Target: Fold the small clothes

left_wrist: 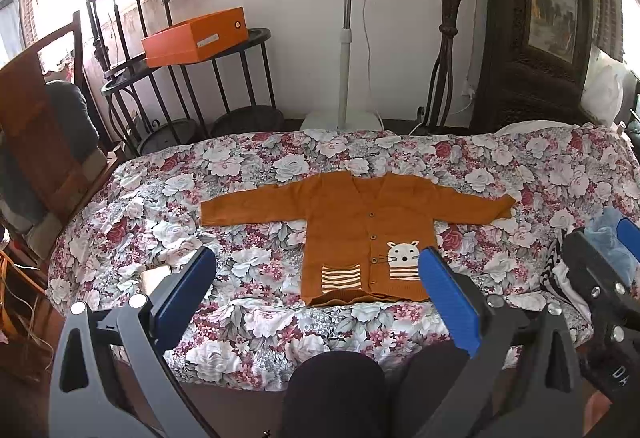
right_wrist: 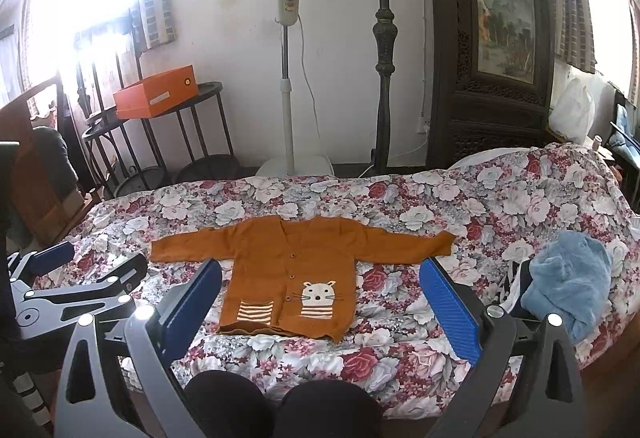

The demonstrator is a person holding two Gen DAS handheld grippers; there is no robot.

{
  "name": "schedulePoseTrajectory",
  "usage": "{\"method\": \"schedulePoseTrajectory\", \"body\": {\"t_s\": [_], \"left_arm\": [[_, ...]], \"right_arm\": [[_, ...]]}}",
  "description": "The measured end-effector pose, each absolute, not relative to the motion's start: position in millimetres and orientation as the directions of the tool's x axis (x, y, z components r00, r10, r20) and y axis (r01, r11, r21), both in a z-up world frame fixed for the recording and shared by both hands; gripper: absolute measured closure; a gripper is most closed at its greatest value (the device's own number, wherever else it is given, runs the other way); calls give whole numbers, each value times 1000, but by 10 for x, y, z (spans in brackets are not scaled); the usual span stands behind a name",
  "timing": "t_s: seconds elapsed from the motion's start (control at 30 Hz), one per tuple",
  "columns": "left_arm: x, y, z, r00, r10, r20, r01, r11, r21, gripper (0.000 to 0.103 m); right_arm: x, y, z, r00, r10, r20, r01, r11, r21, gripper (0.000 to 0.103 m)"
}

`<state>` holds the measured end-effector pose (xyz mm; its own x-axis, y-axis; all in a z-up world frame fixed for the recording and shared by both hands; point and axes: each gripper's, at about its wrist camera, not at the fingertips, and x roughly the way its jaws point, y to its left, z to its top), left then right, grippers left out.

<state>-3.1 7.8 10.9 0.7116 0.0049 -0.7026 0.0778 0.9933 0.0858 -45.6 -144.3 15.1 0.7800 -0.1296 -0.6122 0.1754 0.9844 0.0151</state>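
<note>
A small orange-brown cardigan (left_wrist: 360, 222) with a white cat face and striped pockets lies flat on the floral bedcover (left_wrist: 248, 174), sleeves spread left and right. It also shows in the right wrist view (right_wrist: 288, 270). My left gripper (left_wrist: 316, 270) is open and empty, held above the near edge of the bed in front of the cardigan's hem. My right gripper (right_wrist: 320, 282) is open and empty too, held back from the cardigan at about the same height. The right gripper shows at the right edge of the left wrist view (left_wrist: 600, 278), and the left gripper at the left edge of the right wrist view (right_wrist: 72, 274).
A pile of light blue fleece (right_wrist: 572, 286) and striped cloth lies on the bed to the right. A pedestal fan (right_wrist: 288, 58), a dark lamp post (right_wrist: 384, 46) and a black metal stand with an orange box (left_wrist: 196, 34) stand behind the bed. A wooden chair (left_wrist: 36, 142) stands at the left.
</note>
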Motion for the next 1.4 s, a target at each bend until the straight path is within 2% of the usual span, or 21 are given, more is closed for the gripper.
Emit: {"method": "schedulePoseTrajectory", "body": {"t_s": [1.4], "left_arm": [[-49,76,98,709,7,-706,78,993,88,5]], "right_arm": [[-463,-1429,142,781,-122,-612,176,984,30,4]]}}
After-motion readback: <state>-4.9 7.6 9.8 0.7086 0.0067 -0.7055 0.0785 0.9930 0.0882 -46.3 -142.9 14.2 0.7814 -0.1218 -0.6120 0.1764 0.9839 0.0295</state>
